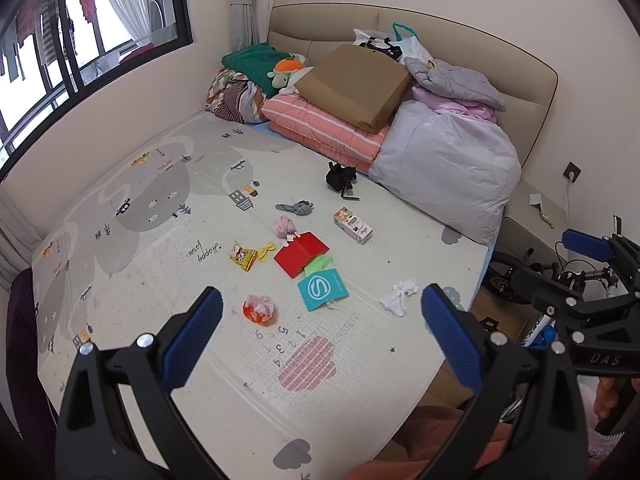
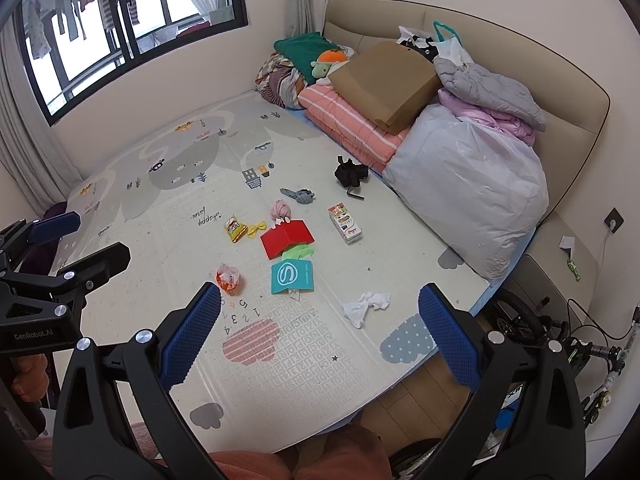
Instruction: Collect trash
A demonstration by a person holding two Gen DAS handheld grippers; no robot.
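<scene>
We hold the left gripper (image 1: 322,312) and the right gripper (image 2: 320,312) above the play mat (image 1: 168,272), both with jaws wide apart and empty. The trash lies on the mat ahead: an orange wrapper (image 1: 259,309), a white tissue (image 2: 366,306), a teal card (image 1: 322,288), a red folder (image 1: 301,253).

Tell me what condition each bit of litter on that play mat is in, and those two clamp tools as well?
left hand-held gripper: open, empty
right hand-held gripper: open, empty
white tissue: crumpled
orange wrapper: scrunched
yellow snack packet: lying flat
red card: folded, part open
teal card: lying flat
small carton: lying on its side
</scene>
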